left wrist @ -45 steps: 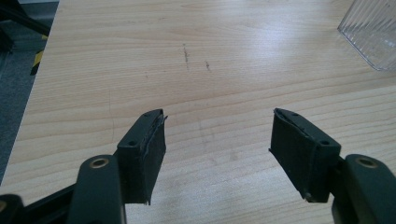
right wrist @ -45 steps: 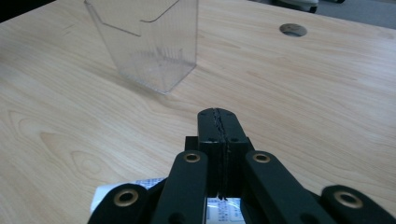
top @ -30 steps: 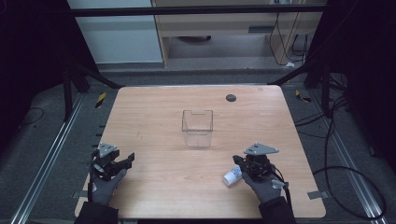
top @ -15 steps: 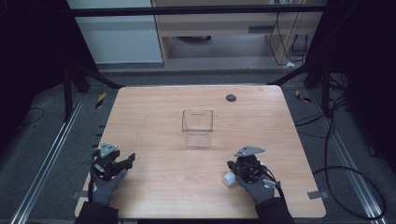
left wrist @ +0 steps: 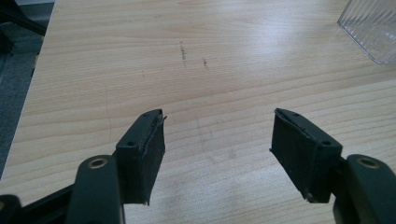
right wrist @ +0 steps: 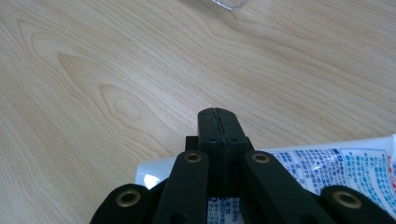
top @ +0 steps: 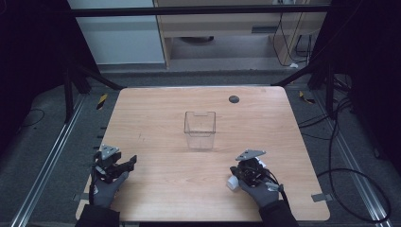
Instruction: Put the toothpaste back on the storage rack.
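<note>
Shifted leftward since a second ago, right hand-held gripper (top: 242, 174), jaws pressed together with nothing between, sits over a white printed tube (right wrist: 327, 163) lying on the bench (top: 156, 118). Left hand-held gripper (left wrist: 217, 140) gapes wide, empty. Clear container (top: 200, 130) stands mid-bench, well apart.

Pale matt wood table (top: 161, 123), clear ribbed plastic box (top: 200, 129) (glossy), white printed tube (right wrist: 327, 161).

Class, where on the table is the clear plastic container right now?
In the high view, the clear container stands upright near the table's middle, beyond both grippers and nearer than the dark round spot.
</note>
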### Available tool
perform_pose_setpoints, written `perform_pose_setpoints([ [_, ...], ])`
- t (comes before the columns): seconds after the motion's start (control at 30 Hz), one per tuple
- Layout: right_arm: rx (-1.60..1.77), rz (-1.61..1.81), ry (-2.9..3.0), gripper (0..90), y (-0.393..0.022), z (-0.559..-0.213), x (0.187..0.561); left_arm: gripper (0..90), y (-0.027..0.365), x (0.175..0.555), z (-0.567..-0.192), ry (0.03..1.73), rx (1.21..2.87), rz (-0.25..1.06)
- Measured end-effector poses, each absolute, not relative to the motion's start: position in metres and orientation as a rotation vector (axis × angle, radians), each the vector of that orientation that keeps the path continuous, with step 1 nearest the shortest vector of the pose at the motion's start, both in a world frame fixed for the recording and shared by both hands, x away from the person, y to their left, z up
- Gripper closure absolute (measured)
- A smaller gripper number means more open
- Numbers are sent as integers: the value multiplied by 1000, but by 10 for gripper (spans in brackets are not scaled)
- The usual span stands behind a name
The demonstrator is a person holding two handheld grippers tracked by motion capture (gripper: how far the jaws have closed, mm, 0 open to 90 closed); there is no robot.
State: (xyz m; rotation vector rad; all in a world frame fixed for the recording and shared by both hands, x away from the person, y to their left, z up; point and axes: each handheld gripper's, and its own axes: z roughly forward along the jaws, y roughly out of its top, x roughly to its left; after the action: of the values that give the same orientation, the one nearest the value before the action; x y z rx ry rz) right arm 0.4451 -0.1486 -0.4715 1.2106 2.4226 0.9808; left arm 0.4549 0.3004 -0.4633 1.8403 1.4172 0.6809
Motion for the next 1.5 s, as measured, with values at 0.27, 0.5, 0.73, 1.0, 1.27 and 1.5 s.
perform_pose_setpoints([
  [0.27, 1213, 972, 2439, 900, -155, -470, 439, 336, 300, 454, -463, 1419, 1842, 684],
  [0.5, 1210, 972, 2458, 900, -160, -469, 433, 335, 301, 454, -463, 1421, 1842, 687],
  [0.73, 1217, 963, 2488, 900, -167, -467, 427, 335, 301, 453, -463, 1424, 1842, 688],
  [1.0, 1237, 944, 2507, 900, -172, -466, 424, 335, 301, 453, -463, 1428, 1843, 689],
  [1.27, 1247, 932, 2514, 900, -180, -465, 420, 335, 301, 453, -463, 1430, 1845, 689],
  [1.5, 1267, 906, 2516, 900, -188, -464, 420, 335, 302, 453, -463, 1431, 1844, 688],
])
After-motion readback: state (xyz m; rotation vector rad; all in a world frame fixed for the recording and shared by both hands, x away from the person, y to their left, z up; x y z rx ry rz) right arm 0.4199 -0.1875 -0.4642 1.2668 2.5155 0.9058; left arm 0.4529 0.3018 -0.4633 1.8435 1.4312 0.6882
